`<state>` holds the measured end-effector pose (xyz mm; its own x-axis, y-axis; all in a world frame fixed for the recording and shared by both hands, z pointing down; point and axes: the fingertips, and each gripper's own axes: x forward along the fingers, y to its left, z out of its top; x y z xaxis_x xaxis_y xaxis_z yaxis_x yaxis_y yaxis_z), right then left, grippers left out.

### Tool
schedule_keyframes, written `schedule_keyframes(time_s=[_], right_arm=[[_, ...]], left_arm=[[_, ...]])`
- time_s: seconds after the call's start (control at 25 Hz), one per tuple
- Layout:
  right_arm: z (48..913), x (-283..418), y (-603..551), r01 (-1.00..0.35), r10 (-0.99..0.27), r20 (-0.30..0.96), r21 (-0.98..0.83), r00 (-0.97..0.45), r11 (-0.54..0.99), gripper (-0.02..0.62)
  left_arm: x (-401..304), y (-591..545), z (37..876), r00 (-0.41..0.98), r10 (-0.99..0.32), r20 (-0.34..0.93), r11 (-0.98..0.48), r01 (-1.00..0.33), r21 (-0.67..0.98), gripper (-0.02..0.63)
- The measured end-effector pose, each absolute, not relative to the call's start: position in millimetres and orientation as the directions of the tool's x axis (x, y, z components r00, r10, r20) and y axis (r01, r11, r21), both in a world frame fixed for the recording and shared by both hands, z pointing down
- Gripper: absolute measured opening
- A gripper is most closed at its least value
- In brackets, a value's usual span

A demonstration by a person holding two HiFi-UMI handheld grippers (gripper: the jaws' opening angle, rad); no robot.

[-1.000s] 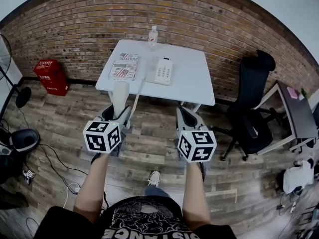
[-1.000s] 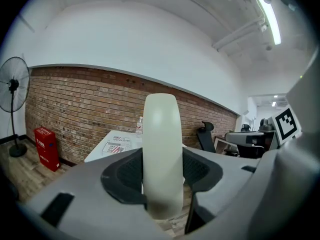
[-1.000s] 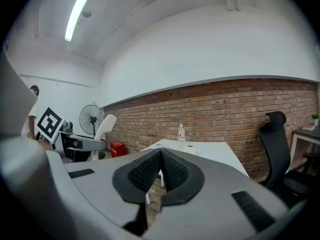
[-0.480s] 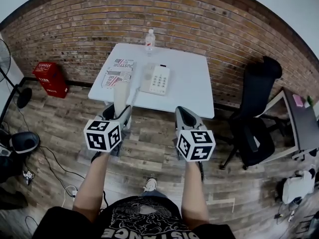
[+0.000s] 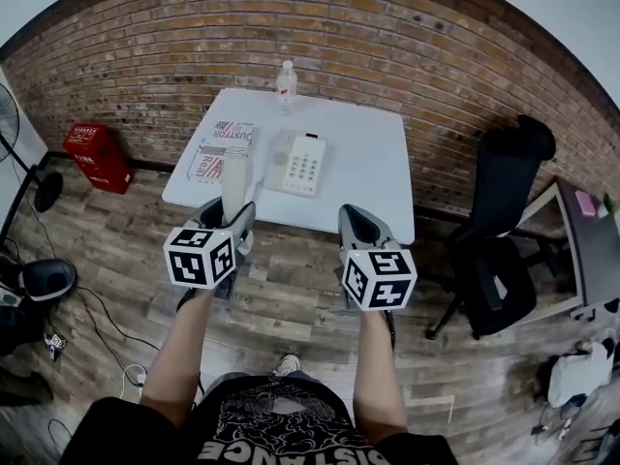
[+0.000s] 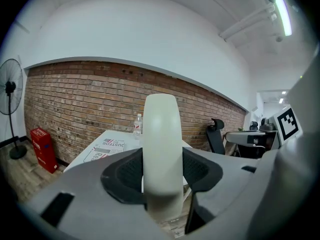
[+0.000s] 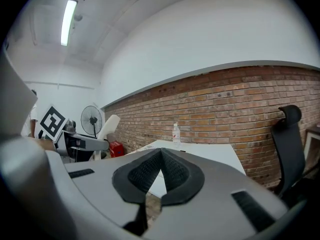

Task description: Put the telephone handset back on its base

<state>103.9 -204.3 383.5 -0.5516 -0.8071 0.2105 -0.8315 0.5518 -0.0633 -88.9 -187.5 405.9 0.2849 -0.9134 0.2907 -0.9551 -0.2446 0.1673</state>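
**While the handset hangs short of the counter, its base waits bare**

Although the handset [image 5: 234,177] is firmly held, it is not yet home. The left gripper [image 5: 232,223] is clamped on its lower part, with both pads pressed to its sides in the left gripper view. It holds the handset upright over the wooden floor [image 5: 291,289], just short of the near edge of the counter [image 5: 373,182]. The telephone base [image 5: 303,163] lies on the counter beyond it, near the middle, with its keypad showing. The cradle side to the left of the keys appears unoccupied. The right gripper [image 5: 356,226] carries nothing, and its jaws meet at the tips. Judged from this, the pickup is done and the carry is under way. What is left is to bring the handset over the base, lay it flat along the cradle and let go.
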Motion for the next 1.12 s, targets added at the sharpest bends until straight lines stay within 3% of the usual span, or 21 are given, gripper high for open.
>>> schedule_keyframes(time_s=[0.72, 1.12], right_arm=[[394, 92, -258, -0.821, -0.791, 0.249, -0.033, -0.559, 0.570, 0.000], [409, 66, -318, -0.838, -0.799, 0.285, -0.030, -0.530, 0.545, 0.000]], left_arm=[[-89, -255, 420, 0.318, -0.890, 0.327, -0.271, -0.945, 0.181, 0.215], [-92, -332, 447, 0.401, -0.823, 0.401, -0.335, -0.915, 0.227, 0.215]])
